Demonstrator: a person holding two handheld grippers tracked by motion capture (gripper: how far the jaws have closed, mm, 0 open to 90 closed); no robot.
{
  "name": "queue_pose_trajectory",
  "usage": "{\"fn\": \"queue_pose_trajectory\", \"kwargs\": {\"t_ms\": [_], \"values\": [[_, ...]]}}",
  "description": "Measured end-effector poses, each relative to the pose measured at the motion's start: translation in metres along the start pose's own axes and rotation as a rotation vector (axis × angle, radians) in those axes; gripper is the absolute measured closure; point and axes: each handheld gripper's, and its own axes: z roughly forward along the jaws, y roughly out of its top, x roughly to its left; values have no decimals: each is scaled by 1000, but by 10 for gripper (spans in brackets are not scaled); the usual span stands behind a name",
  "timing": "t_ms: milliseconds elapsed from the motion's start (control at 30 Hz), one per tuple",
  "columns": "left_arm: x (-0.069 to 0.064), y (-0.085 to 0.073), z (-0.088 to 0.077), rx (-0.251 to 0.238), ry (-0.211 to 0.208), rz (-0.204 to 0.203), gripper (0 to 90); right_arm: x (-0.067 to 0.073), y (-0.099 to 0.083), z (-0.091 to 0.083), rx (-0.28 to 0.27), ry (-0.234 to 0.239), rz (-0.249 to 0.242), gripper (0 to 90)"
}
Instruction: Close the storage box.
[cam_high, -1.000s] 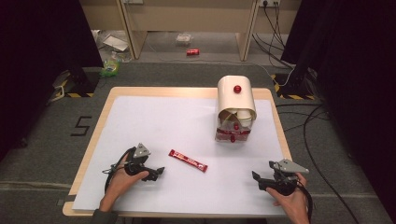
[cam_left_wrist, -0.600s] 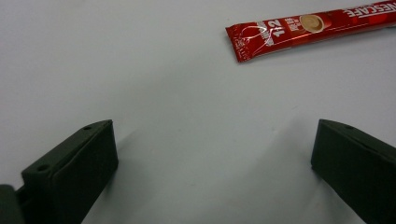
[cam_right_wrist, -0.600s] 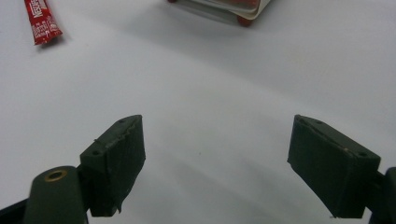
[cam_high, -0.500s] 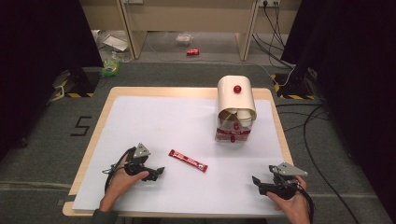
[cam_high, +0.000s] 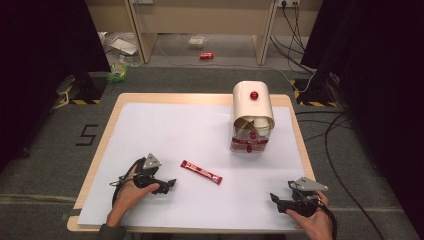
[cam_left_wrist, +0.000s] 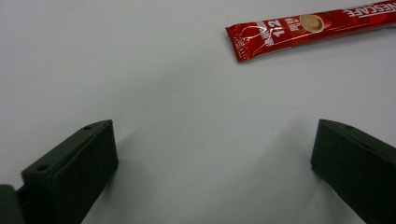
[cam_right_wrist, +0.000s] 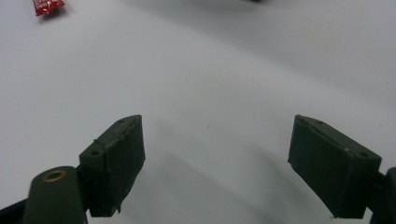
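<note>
A red instant-coffee stick packet (cam_high: 201, 172) lies flat near the middle front of the white table (cam_high: 190, 130). My left gripper (cam_high: 170, 184) rests low on the table just left of it, open, with nothing between its jaws; the packet (cam_left_wrist: 313, 29) lies beyond its tips at the upper right. My right gripper (cam_high: 274, 198) sits near the front right edge, open and empty, pointing left; one end of the packet (cam_right_wrist: 46, 6) shows far off at the top left. A cream cup dispenser (cam_high: 252, 117) with a red knob and paper cups stands at the back right.
The table's wooden rim (cam_high: 95, 160) runs along the left side, and its front edge is close to both hands. Cables (cam_high: 340, 150) trail over the grey floor at the right. A red can (cam_high: 206, 56) and litter lie on the floor behind the table.
My right gripper has dropped slightly lower toward the table at the front right. The left gripper and the packet have stayed put.
</note>
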Motion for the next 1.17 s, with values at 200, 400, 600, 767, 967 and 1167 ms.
{"fn": "queue_pose_trajectory", "kwargs": {"t_ms": [200,400,600,767,967,1167], "values": [[0,0,0,0,0,0,0,1,-2,0,13,-4,-6,189],[0,0,0,0,0,0,0,1,-4,1,30,-1,-22,189],[0,0,0,0,1,0,0,3,-6,3,57,0,-36,180],[0,0,0,0,0,0,0,2,-8,3,51,3,-27,179],[0,0,0,0,1,0,0,2,-8,3,48,0,-28,179],[0,0,0,0,0,0,0,2,-8,3,48,1,-26,179]]}}
